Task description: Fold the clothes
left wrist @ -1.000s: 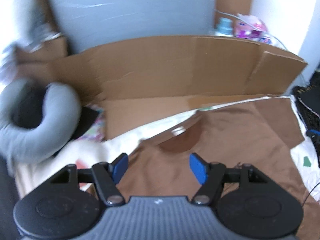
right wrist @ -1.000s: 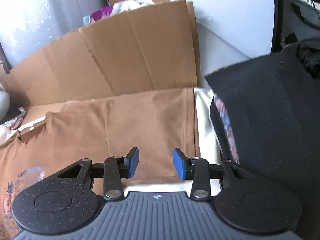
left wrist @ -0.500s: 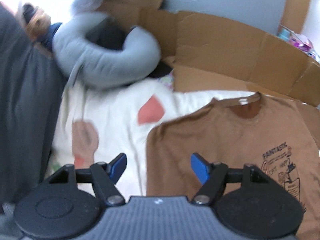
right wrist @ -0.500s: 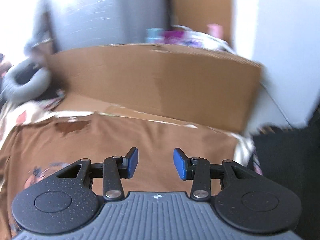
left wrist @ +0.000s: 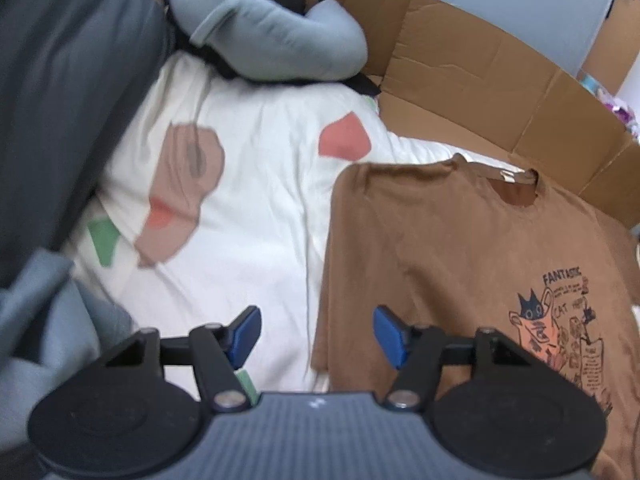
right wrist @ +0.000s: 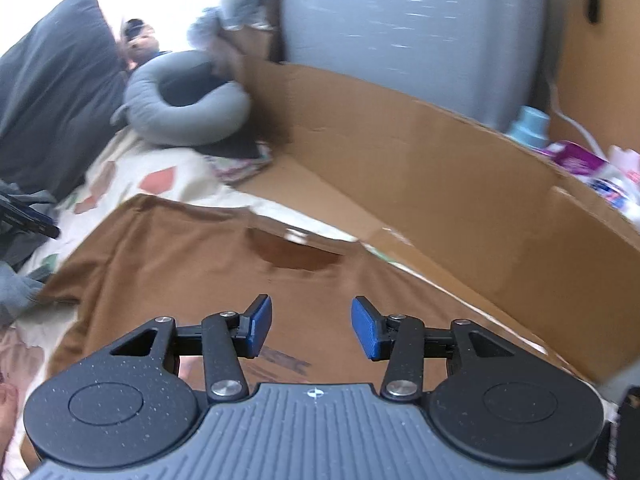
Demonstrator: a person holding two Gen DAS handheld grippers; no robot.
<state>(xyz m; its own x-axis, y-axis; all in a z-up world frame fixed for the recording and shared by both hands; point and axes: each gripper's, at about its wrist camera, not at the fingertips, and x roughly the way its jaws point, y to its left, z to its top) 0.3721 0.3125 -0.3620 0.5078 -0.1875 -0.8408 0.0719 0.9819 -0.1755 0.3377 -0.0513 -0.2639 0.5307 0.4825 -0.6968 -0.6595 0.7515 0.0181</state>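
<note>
A brown T-shirt (left wrist: 440,248) with a cartoon cat print lies flat on a white patterned bedspread (left wrist: 248,200); its left side looks folded in to a straight edge. My left gripper (left wrist: 316,334) hovers over that left edge, its jaws closing with nothing pressed between the blue pads. In the right wrist view the same brown T-shirt (right wrist: 184,272) spreads below, its collar toward the cardboard. My right gripper (right wrist: 312,326) hangs above the shirt's chest, jaws opening and empty.
Flattened cardboard (left wrist: 480,92) stands along the far side of the bed. A grey U-shaped pillow (right wrist: 184,104) and a dark grey pillow (left wrist: 68,80) sit at the left. A grey garment (left wrist: 44,320) lies at the near left. Bottles (right wrist: 528,124) stand behind the cardboard.
Both views swung: the left gripper moved left and down to the shirt's left edge and narrowed a little. The right gripper moved left from the shirt's right side to its chest and widened.
</note>
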